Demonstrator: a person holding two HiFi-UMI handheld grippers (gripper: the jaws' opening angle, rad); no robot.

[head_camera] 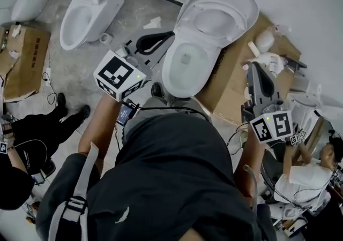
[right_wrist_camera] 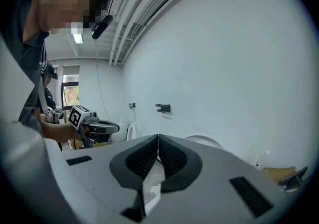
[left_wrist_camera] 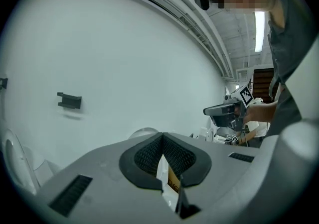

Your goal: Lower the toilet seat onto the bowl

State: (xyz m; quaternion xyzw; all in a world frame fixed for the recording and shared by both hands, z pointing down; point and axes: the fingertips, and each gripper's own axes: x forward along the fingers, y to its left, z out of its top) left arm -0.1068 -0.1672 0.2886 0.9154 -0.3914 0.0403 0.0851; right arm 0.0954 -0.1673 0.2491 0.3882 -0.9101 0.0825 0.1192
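Observation:
The white toilet stands in the middle of the head view, its seat [head_camera: 221, 0] raised against the wall above the open bowl [head_camera: 185, 68]. My left gripper [head_camera: 170, 36] hovers just left of the bowl rim, jaws shut with nothing in them and pointing at the toilet. My right gripper [head_camera: 253, 67] is to the right of the bowl, shut and empty, apart from the toilet. In the left gripper view the left gripper [left_wrist_camera: 162, 136] faces the wall, with the seat's top edge [left_wrist_camera: 144, 131] just beyond it. In the right gripper view the right gripper [right_wrist_camera: 158, 138] does the same beside the seat's top edge [right_wrist_camera: 205, 140].
A second toilet [head_camera: 86, 4] stands at the back left. Flattened cardboard [head_camera: 24, 58] lies at the left, and more cardboard [head_camera: 236, 87] under the toilet's right side. Bottles and clutter [head_camera: 265, 42] sit at the right. One person [head_camera: 32, 133] is at the lower left, another person [head_camera: 313, 167] at the lower right.

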